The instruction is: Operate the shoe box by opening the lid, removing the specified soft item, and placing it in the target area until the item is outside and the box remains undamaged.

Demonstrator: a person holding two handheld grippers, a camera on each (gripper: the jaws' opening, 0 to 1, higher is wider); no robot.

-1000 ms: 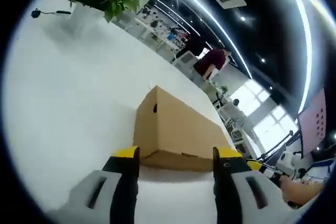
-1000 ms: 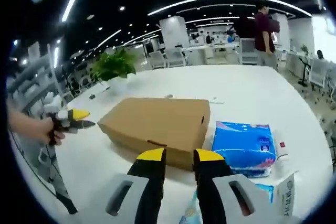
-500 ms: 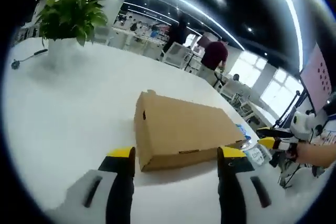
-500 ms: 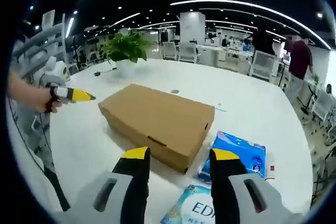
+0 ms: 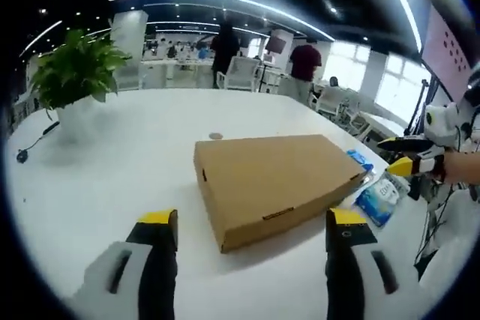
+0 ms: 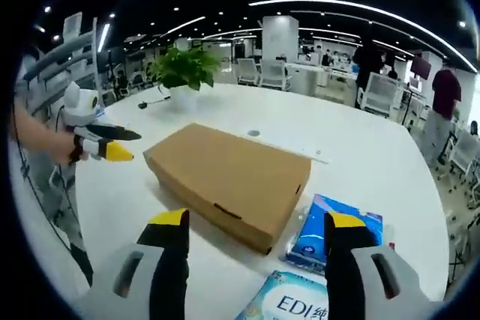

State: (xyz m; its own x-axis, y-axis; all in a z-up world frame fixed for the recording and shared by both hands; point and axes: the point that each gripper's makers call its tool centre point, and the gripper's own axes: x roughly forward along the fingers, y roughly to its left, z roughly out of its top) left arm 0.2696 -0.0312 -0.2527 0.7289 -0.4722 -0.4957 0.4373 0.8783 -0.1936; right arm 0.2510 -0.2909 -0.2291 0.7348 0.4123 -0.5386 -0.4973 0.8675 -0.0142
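Observation:
A brown cardboard shoe box lies on the white table with its lid closed; it sits mid-table in the right gripper view too. My left gripper is open, its yellow-tipped jaws wide apart just short of the box's near edge. My right gripper is also open, short of the box's long side. The right gripper enters the left gripper view from the right, held by a hand. The left gripper enters the right gripper view from the left, held by a hand.
A blue tissue pack lies beside the box, with another blue-and-white pack nearer me. A potted plant stands at the back of the table, with a black cable beside it. People stand among desks and chairs behind.
Both gripper cameras have shifted, so the box now sits more level and central in both views. Both grippers' jaws stand wider apart than a second ago.

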